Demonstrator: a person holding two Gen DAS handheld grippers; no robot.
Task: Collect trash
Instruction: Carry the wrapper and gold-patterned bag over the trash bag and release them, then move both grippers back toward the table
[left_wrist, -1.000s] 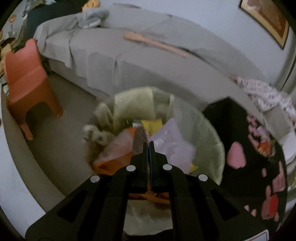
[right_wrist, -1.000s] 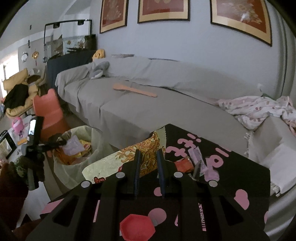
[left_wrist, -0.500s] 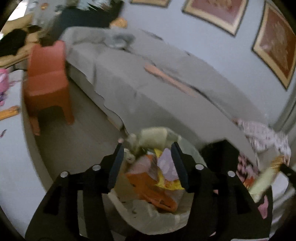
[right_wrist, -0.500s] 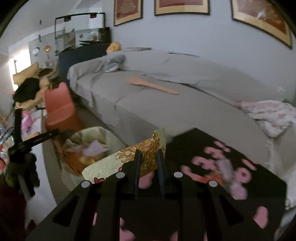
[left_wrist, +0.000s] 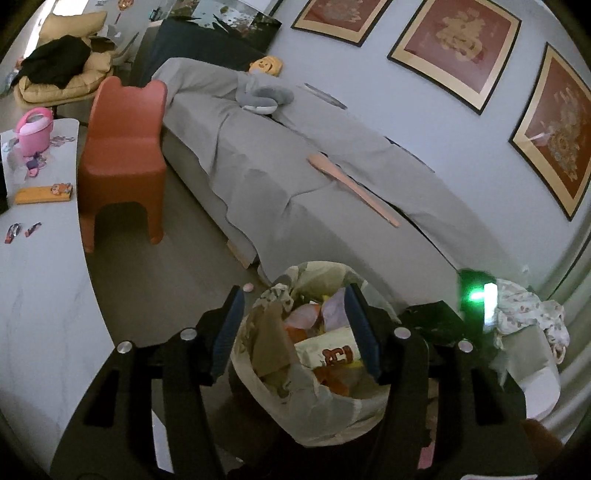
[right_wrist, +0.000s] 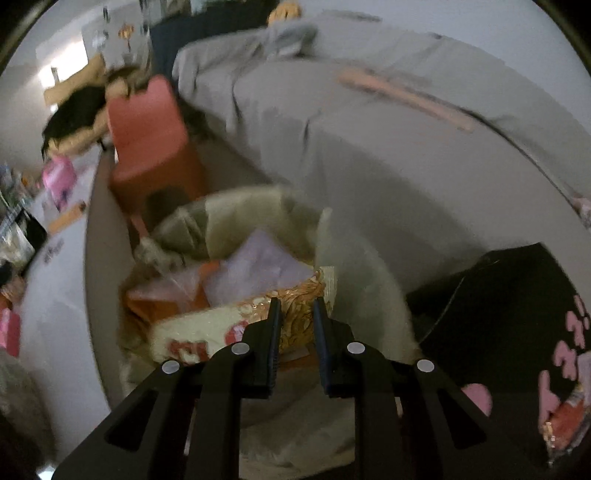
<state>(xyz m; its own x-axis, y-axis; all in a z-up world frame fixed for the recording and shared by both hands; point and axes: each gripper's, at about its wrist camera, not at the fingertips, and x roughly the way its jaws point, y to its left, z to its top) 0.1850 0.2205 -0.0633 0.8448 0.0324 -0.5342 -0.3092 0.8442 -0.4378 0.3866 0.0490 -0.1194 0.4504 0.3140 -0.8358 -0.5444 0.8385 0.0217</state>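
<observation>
A trash bin lined with a pale bag (left_wrist: 325, 406) stands on the floor by the sofa, full of wrappers. My left gripper (left_wrist: 295, 332) is open and empty above the bin. In the right wrist view the bin (right_wrist: 229, 221) is just ahead. My right gripper (right_wrist: 297, 325) has its jaws a little apart around a cream and orange printed wrapper (right_wrist: 207, 328), which lies over the trash in the bin; that wrapper also shows in the left wrist view (left_wrist: 328, 350). The right view is blurred.
A grey covered sofa (left_wrist: 280, 173) with a long pink stick (left_wrist: 351, 188) runs behind the bin. A red child's chair (left_wrist: 122, 155) stands to the left. A white marble table (left_wrist: 40, 258) holds small items. A black table with pink shapes (right_wrist: 524, 314) is to the right.
The left gripper opened, dropped its lilac wrapper into the bin and pulled back. The right gripper carried the cream and orange wrapper over to the bin and its jaws have opened slightly.
</observation>
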